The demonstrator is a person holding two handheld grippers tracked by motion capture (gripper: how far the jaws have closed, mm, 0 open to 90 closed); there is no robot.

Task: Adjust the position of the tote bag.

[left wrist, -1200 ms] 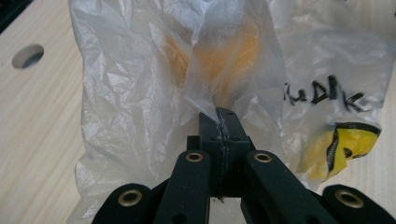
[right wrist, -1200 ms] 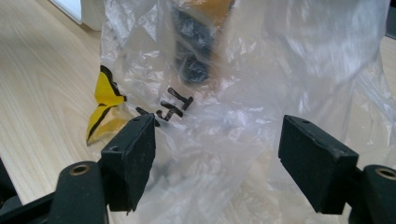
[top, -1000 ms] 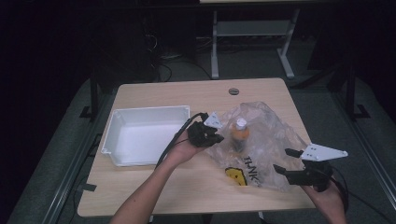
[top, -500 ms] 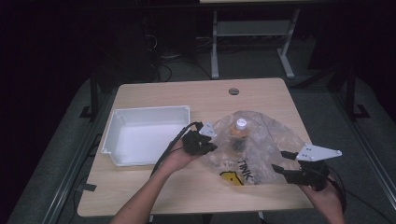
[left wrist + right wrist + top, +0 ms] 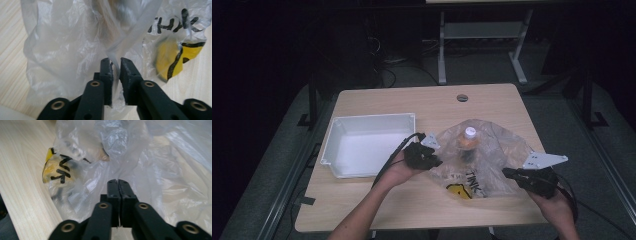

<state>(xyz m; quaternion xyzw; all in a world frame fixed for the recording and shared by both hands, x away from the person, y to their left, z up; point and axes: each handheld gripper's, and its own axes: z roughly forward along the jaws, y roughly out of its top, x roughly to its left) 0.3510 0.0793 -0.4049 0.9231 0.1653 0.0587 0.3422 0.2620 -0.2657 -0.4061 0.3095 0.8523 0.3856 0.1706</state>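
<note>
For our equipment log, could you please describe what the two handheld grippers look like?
Both the left gripper and the right gripper are black, with two flat jaws on brass-riveted linkages. Each carries a grey three-cornered plate and trails a black cable. The forearms are bare, with no sleeves.

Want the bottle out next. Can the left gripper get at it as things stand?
Probably not: the left gripper is pinching the plastic bag, and the bottle stands wrapped in its film.
</note>
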